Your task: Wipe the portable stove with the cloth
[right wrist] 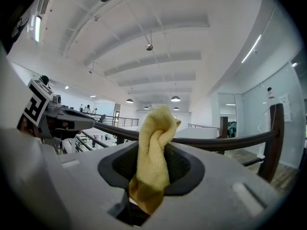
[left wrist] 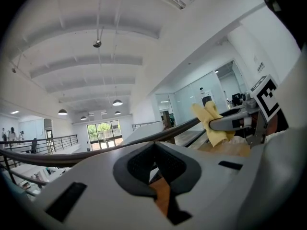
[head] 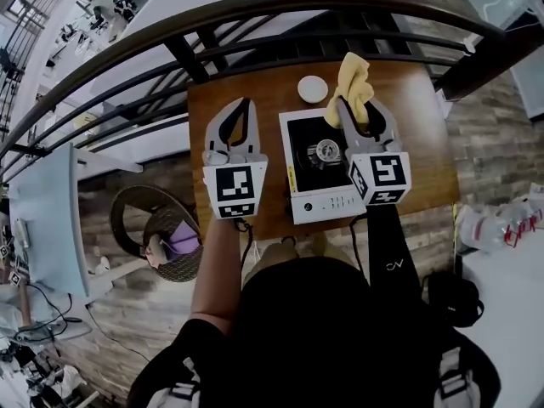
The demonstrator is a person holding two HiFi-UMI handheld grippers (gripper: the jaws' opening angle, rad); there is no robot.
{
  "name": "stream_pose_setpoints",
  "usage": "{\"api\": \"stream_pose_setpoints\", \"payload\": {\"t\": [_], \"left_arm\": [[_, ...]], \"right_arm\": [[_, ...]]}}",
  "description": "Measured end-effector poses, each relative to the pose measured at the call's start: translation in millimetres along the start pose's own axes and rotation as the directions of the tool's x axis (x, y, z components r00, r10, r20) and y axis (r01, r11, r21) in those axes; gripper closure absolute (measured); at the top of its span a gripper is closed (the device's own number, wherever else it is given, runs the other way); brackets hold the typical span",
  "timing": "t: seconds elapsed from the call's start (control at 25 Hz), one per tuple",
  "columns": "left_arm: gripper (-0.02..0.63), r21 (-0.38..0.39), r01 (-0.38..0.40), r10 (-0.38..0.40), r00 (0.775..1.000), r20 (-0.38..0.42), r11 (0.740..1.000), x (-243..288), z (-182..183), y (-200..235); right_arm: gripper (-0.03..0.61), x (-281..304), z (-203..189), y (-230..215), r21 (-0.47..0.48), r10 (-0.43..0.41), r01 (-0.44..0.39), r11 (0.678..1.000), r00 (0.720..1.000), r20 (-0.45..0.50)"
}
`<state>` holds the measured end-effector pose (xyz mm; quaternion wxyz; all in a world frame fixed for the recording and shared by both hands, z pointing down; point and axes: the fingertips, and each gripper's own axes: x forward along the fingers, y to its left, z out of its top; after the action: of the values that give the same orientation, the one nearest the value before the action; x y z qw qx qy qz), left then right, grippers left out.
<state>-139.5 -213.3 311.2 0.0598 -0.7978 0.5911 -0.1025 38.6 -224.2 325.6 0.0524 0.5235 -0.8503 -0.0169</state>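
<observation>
Head view: a white portable stove with a black top (head: 327, 198) sits at the front edge of a brown wooden table (head: 425, 155). Over its back right corner the right gripper (head: 360, 111) holds a yellow terry cloth (head: 353, 76). Left gripper view: the left gripper (left wrist: 154, 145) has its jaws pressed together, empty. Right gripper view: the jaws pinch the cloth.

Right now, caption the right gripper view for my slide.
Right gripper clamping a bunched yellow cloth between its jaws, dark railing and left gripper beyond.

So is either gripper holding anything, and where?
The right gripper pinches the yellow cloth around its middle, its bunched top sticking out. The left gripper holds nothing.
</observation>
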Motion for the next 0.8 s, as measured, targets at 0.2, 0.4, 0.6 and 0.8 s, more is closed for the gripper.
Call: {"api": "stream_pose_setpoints", "payload": {"t": [0.2, 0.4, 0.6, 0.8], "left_arm": [[0.607, -0.003, 0.047, -0.047, 0.999, 0.010, 0.999, 30.5, -7.9, 17.4], [0.607, 0.005, 0.091, -0.091, 0.996, 0.016, 0.996, 49.3, -10.6, 15.1], [0.607, -0.014, 0.099, -0.098, 0.995, 0.017, 0.995, 64.8, -15.9, 19.8], [0.607, -0.050, 0.121, -0.121, 0.993, -0.011, 0.991, 73.1, -29.3, 15.1]], "right_arm": [[0.451, 32.3, -7.3, 8.8, -0.012, 0.010, -0.010, 1.000, 0.999, -0.037], [0.451, 50.7, -14.4, 17.0, -0.021, 0.057, -0.058, 0.998, 0.996, -0.072], [0.451, 70.6, -25.3, 22.0, 0.008, 0.123, -0.122, 0.992, 0.986, -0.110], [0.451, 102.3, -59.3, 34.9, 0.030, 0.277, -0.277, 0.960, 0.935, -0.221]]}}
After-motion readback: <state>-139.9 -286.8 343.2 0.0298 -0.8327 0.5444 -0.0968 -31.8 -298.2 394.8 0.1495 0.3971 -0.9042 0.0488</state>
